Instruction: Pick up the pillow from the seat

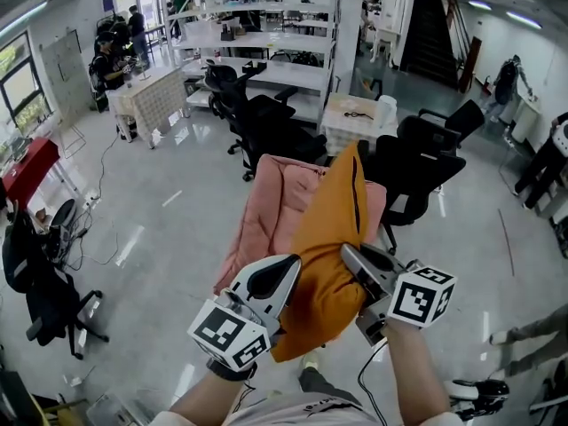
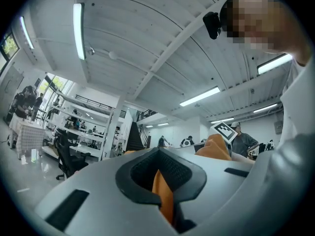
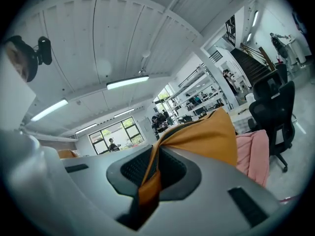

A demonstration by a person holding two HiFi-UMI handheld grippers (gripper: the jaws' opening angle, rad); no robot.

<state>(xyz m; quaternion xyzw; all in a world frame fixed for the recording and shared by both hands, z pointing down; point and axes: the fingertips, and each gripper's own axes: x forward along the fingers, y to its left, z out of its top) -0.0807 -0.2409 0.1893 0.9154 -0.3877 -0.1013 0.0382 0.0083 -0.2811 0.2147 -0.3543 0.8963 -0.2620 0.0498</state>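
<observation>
An orange pillow [image 1: 330, 247] hangs in the air in the head view, lifted off the pink-covered seat [image 1: 271, 216] behind it. My left gripper [image 1: 288, 273] is shut on the pillow's lower left edge. My right gripper [image 1: 348, 257] is shut on its right edge. In the left gripper view a fold of the orange pillow [image 2: 162, 193] is pinched between the jaws. The right gripper view shows the pillow [image 3: 202, 136] rising from the shut jaws, with the pink seat [image 3: 253, 154] at the right.
Black office chairs [image 1: 417, 162] [image 1: 253, 114] stand behind the seat. A white table [image 1: 355, 114] sits further back. Another black chair [image 1: 49, 282] is at the left. People stand at benches at the far left and at the right edge.
</observation>
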